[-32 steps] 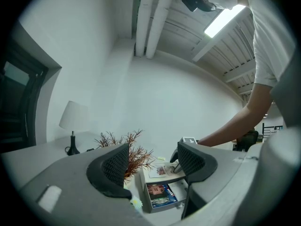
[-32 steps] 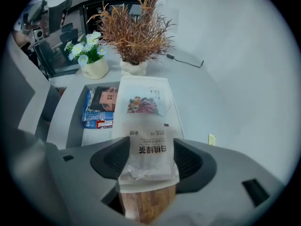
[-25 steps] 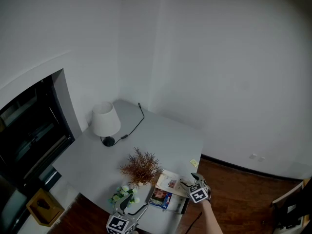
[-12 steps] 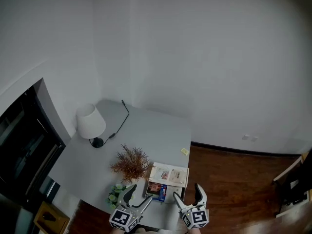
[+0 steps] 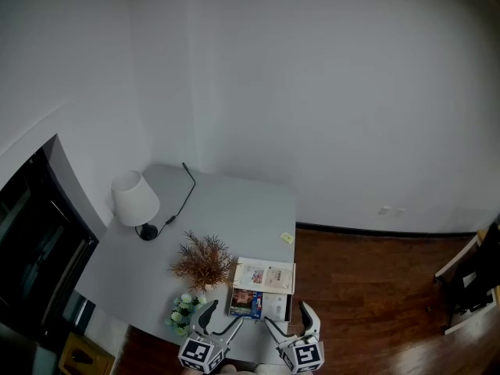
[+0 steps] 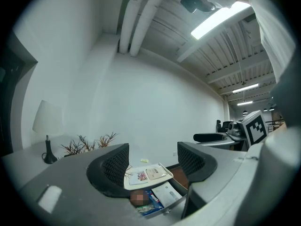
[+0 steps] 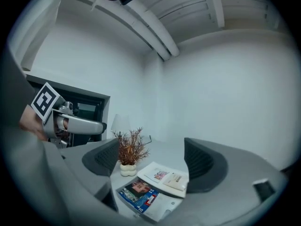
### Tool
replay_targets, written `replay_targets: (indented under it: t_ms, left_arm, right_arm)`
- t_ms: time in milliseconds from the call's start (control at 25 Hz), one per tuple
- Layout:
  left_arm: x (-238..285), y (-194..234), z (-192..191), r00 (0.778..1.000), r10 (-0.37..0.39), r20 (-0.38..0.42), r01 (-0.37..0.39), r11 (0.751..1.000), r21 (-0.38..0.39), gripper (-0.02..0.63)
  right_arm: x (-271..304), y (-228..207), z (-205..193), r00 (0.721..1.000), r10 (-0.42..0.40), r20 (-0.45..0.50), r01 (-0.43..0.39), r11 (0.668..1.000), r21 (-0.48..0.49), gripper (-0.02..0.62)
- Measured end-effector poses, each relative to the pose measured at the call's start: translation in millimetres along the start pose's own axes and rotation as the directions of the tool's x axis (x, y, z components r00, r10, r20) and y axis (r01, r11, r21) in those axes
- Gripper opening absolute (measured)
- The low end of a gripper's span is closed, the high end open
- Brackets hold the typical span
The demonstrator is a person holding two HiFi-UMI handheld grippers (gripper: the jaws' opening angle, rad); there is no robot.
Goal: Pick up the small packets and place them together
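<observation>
A small yellow packet (image 5: 287,238) lies alone near the grey table's (image 5: 234,209) right edge, and shows far off in the left gripper view (image 6: 144,160). A white booklet (image 5: 266,276) carries a pale small packet (image 7: 176,180), also seen from the left gripper (image 6: 154,173). My left gripper (image 5: 221,316) hovers at the table's front edge, open, nothing between its jaws (image 6: 153,164). My right gripper (image 5: 289,317) hangs beside it, short of the booklet. Its jaws (image 7: 150,161) stand apart and are closing slightly, with nothing between them.
A blue magazine (image 5: 247,303) lies under the booklet on a stack. A dried brown plant (image 5: 203,260) and white flowers (image 5: 184,307) stand left of it. A white lamp (image 5: 133,200) with a black cable sits at the back left. Wooden floor (image 5: 367,287) lies to the right.
My right gripper has drawn back from the booklet to the table's front edge and its jaws stand wider. The head view has shifted, and the left gripper has risen slightly in it.
</observation>
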State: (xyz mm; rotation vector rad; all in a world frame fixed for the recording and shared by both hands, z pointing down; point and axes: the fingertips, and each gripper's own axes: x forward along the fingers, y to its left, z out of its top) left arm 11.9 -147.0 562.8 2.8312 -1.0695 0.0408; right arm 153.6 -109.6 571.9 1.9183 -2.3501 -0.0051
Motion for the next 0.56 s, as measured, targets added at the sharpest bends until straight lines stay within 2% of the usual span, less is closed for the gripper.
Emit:
replay_targets:
  t_ms: [200,560]
  left_arm:
    - [-6,4,4,1.000,0.003,0.013,-0.003,1.000,-0.002,0.311]
    - [-17,12,9,0.999,0.007,0.034,-0.007,1.000,-0.013,0.310]
  right_arm:
    - [-3,0,12,0.999,-0.019,0.027,0.018,1.000,0.012,0.446]
    - [-5,11,18,1.000,-0.014,0.020,0.014,0.999,-0.029,0.446]
